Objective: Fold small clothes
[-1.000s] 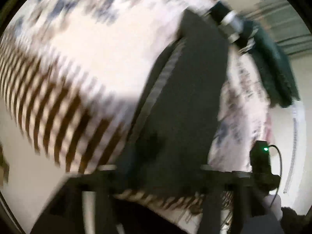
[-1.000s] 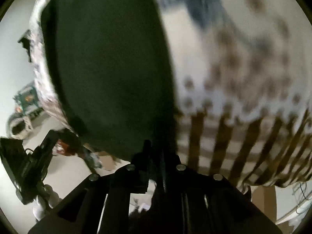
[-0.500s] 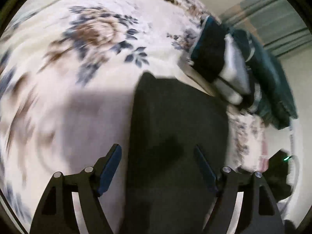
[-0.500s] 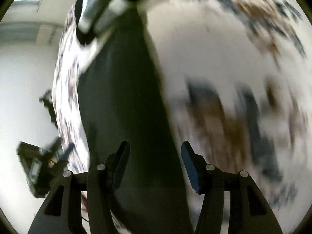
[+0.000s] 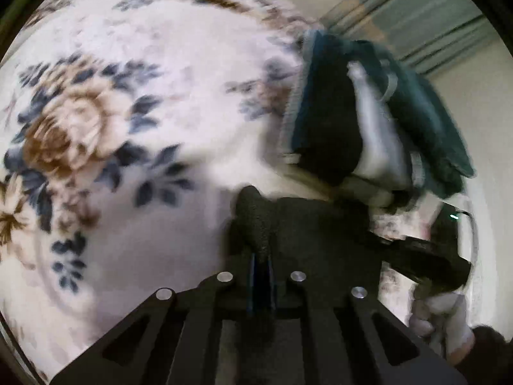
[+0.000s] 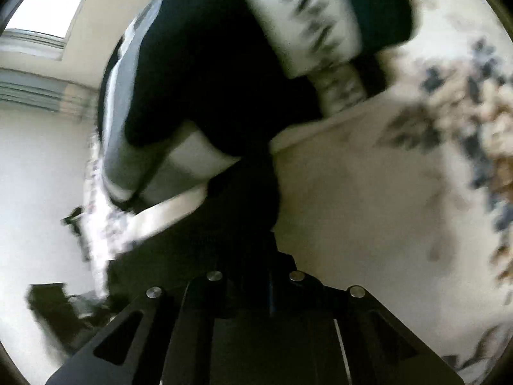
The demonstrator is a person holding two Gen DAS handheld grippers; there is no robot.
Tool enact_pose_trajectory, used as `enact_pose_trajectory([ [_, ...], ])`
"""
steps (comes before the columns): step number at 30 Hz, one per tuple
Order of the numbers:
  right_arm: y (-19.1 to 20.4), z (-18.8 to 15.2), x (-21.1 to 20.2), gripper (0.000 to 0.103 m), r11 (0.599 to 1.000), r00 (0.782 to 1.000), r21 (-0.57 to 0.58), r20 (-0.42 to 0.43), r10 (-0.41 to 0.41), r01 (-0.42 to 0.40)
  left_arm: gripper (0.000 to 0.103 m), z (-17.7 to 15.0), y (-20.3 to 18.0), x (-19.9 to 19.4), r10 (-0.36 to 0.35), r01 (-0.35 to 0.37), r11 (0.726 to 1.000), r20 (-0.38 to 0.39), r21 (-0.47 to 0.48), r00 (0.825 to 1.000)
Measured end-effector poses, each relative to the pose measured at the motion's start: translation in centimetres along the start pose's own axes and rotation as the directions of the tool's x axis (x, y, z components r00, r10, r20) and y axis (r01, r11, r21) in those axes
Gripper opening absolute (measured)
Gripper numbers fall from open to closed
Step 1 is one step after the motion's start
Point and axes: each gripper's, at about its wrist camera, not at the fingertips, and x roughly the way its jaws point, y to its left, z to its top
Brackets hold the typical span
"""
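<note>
A dark, near-black small garment (image 5: pixel 314 224) lies on the floral bedspread (image 5: pixel 128 128). My left gripper (image 5: pixel 260 256) is shut on a bunched edge of it, which sticks up between the jaws. In the right wrist view the same dark garment (image 6: pixel 247 199) is pinched in my right gripper (image 6: pixel 271 276), which is shut on it. A stack of folded clothes, dark teal, black and white-grey (image 5: pixel 368 122), lies just beyond the garment; it also shows in the right wrist view (image 6: pixel 256 48). Both views are motion blurred.
The floral bedspread (image 6: pixel 400 192) stretches left of the left gripper and right of the right one. The other hand-held gripper and a gloved hand (image 5: pixel 433 272) show at the right of the left wrist view. A white wall and blinds (image 6: pixel 35 86) lie beyond.
Both grippers were open over the flat dark garment half a second ago; now both are shut on its edge, and the folded stack looks closer.
</note>
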Motion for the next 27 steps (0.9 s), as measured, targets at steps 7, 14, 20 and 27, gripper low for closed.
enact_pose_trajectory([
  [7, -1.5, -1.8, -2.2, 0.050, 0.998, 0.990, 0.056, -0.144, 0.005, 0.003, 0.053, -3.9, -0.4, -5.7, -0.023, 0.022, 0.998, -0.014, -0.067, 1.000],
  [14, -3.7, -11.8, -7.5, 0.050, 1.000, 0.953, -0.011, -0.303, 0.024, -0.029, 0.070, -17.6, -1.3, -5.8, 0.319, -0.310, 0.948, -0.175, 0.076, 0.932],
  [20, -7.5, -22.0, -10.9, 0.050, 0.998, 0.920, -0.052, -0.390, -0.047, 0.029, 0.070, -23.0, 2.1, -12.1, 0.152, -0.177, 0.970, -0.153, -0.166, 0.976],
  [27, -12.8, -35.0, -11.9, 0.050, 0.996, 0.871, 0.062, -0.492, -0.019, 0.056, 0.070, -32.7, -1.2, -16.2, 0.105, -0.147, 0.978, -0.255, -0.151, 0.961],
])
